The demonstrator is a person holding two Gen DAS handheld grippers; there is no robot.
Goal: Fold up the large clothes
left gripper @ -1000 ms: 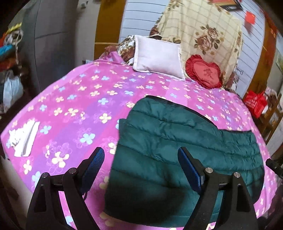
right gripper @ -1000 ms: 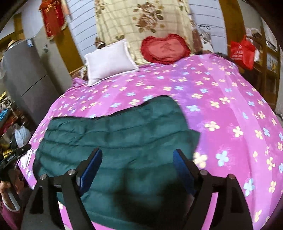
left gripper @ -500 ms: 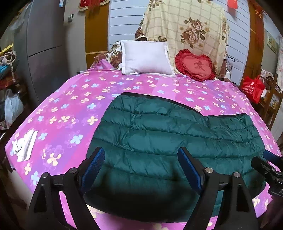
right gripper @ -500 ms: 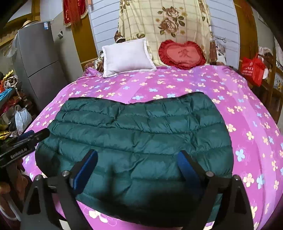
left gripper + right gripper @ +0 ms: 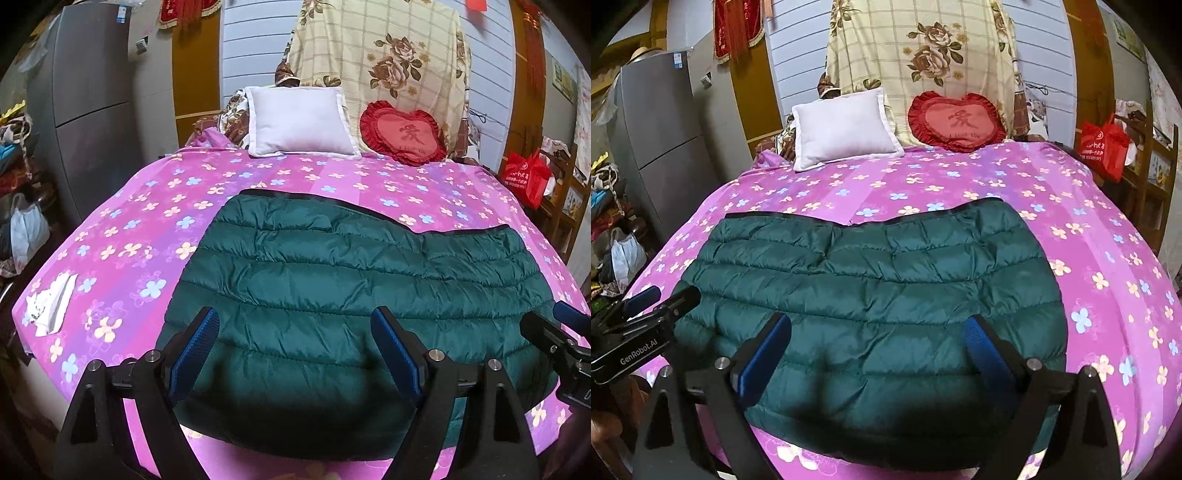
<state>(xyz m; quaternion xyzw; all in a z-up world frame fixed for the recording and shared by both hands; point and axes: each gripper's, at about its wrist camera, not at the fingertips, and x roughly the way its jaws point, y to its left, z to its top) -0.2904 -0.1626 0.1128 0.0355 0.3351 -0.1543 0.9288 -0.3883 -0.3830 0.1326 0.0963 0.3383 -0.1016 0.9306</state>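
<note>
Now both views face the folded green jacket (image 5: 351, 288) squarely, no longer askew.

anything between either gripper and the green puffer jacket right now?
Nothing visible. The green puffer jacket lies flat on the floral bedsheet, directly ahead of the left gripper and the right gripper. Both are open and empty. The white pillow and heart cushion sit far behind it.

Black tongs (image 5: 295, 350), blue pads (image 5: 194, 350), silver screws.
</note>
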